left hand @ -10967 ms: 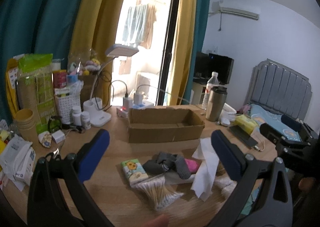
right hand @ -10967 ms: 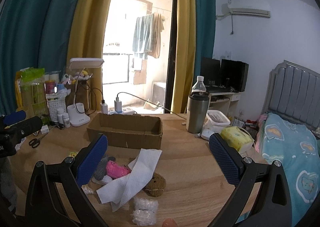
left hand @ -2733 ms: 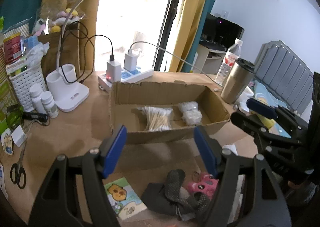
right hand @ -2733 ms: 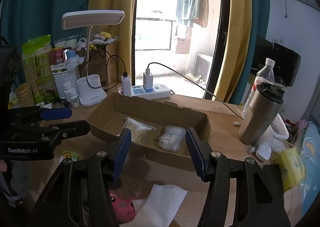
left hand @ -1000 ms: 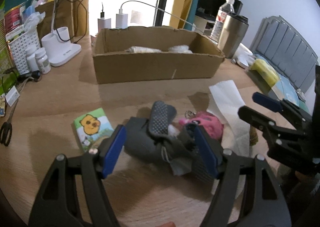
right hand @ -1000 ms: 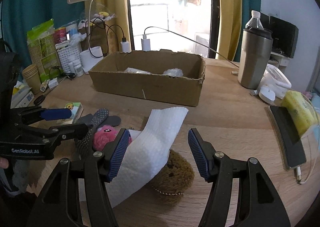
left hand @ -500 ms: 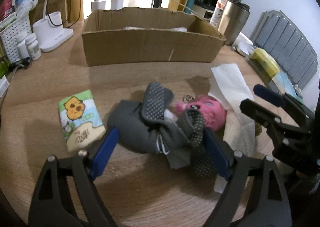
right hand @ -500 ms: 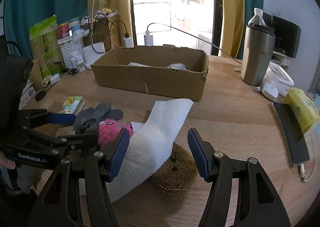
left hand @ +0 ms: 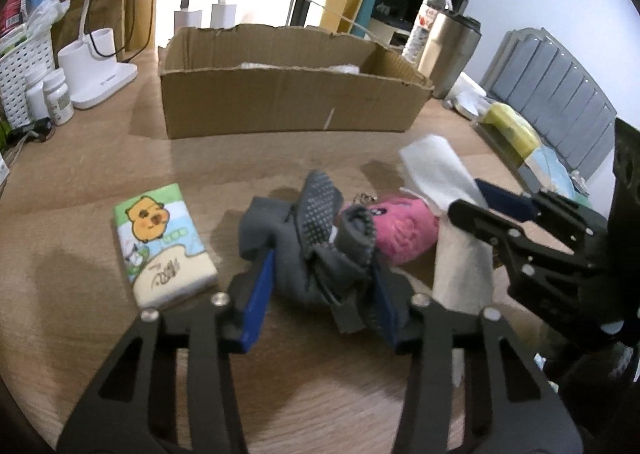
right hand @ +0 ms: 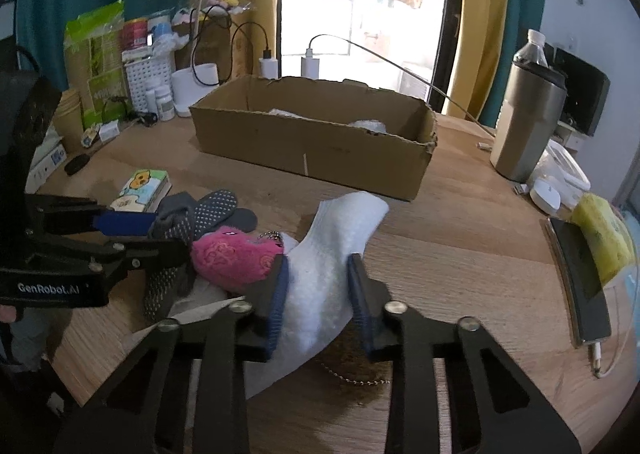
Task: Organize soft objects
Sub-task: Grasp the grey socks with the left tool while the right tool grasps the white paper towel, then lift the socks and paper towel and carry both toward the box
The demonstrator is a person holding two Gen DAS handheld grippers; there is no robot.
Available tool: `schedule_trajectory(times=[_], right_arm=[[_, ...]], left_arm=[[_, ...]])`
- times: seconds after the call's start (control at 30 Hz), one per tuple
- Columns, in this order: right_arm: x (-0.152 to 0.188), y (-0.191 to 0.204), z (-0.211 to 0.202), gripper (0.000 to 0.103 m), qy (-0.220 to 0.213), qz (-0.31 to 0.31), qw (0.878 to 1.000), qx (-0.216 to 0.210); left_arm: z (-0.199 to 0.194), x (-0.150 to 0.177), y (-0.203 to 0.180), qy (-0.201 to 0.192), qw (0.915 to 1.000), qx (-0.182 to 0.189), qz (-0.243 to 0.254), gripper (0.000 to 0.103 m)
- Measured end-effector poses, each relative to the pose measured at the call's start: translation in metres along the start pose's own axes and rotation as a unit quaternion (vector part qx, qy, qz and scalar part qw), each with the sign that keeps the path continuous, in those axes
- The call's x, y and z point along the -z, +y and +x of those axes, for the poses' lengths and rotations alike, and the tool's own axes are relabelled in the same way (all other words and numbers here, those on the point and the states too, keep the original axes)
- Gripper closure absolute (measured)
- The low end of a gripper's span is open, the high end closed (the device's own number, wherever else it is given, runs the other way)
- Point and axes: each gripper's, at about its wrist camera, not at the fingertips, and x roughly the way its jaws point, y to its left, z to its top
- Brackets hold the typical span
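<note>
Now I am closing my left gripper (left hand: 322, 286) on the grey socks (left hand: 304, 250), and my right gripper (right hand: 318, 294) is clamping the white paper towel (right hand: 332, 254) near the counter's (right hand: 460, 238) front edge.

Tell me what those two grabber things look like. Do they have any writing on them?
Both are black frames with cut-out openings and silver bolts, ending in two fingers lined with blue pads. The left hand-held gripper has white "GenRobot.AI" lettering on its side, readable in the right wrist view. The right hand-held gripper looks the same; no writing shows on it. No cables or sleeves are visible.
</note>
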Motion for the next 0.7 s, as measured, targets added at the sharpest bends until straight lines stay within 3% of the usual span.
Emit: schedule_trajectory(times=[0.1,0.2,0.7], right_arm=[[-0.001,0.005,0.001,0.09,0.004,-0.011,1.0,0.005],[-0.004,0.007,-0.003,0.094,0.0,-0.013,1.0,0.008],[-0.029,0.011,-0.024,0.095,-0.037,-0.02,0.999,0.031]], left_arm=[[-0.004,0.0,0.001,-0.005,1.0,0.008,0.001,0.062],[-0.008,0.0,0.003,-0.01,0.9999,0.014,0.0,0.062],[-0.038,-0.007,0.013,-0.047,0.9985,0.027,-0.009,0.062]])
